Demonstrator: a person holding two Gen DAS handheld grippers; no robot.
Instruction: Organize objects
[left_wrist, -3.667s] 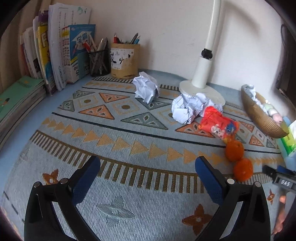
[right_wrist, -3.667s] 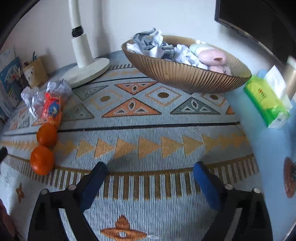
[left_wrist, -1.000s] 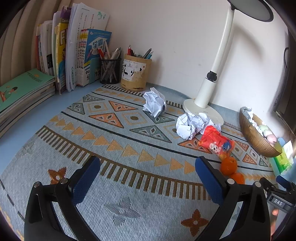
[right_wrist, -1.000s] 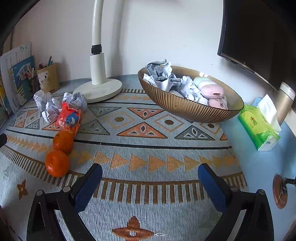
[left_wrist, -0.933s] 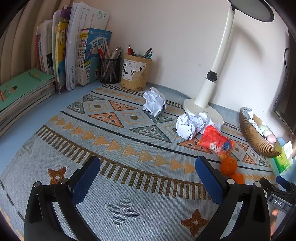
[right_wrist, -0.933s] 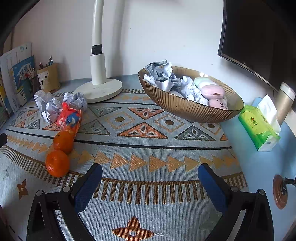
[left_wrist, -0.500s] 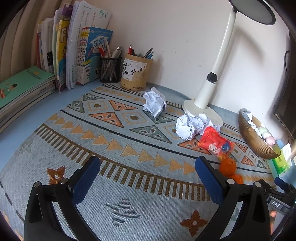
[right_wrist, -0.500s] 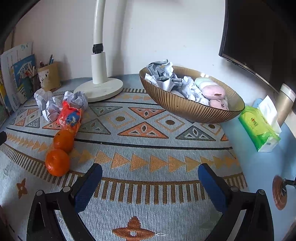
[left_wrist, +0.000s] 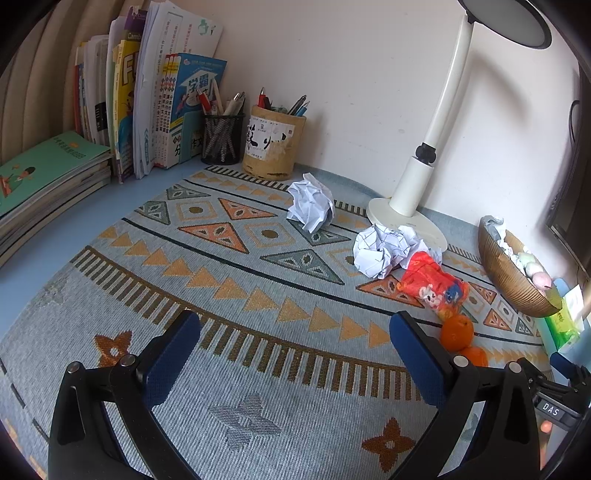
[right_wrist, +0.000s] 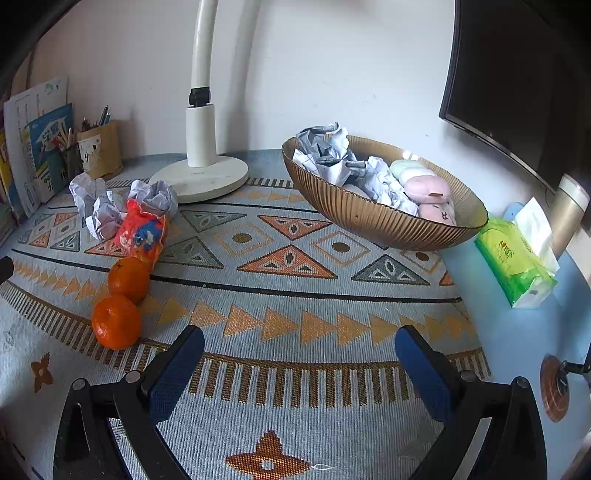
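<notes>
Left wrist view: the left gripper (left_wrist: 293, 343) hangs over the patterned mat (left_wrist: 229, 280), blue-padded jaws wide apart with nothing between them. Beyond it lie one paper ball (left_wrist: 311, 202) alone, then a second paper wad (left_wrist: 384, 248) against the lamp (left_wrist: 406, 214) base, touching a red snack bag (left_wrist: 432, 282) printed with cartoon figures. Two oranges (left_wrist: 457, 333) sit just past the bag. At the back stand books (left_wrist: 173, 110) with Chinese titles, a mesh pen cup (left_wrist: 221, 138) and a labelled pen pot (left_wrist: 273, 142). A tag reading "DAS" shows at the lower right edge.

Right wrist view: the right gripper (right_wrist: 299, 350) also has its jaws spread and empty. The bowl (right_wrist: 369, 216) holds crumpled paper and pastel lumps; a green tissue pack (right_wrist: 515, 260) lies right of it, its logo too small to read.
</notes>
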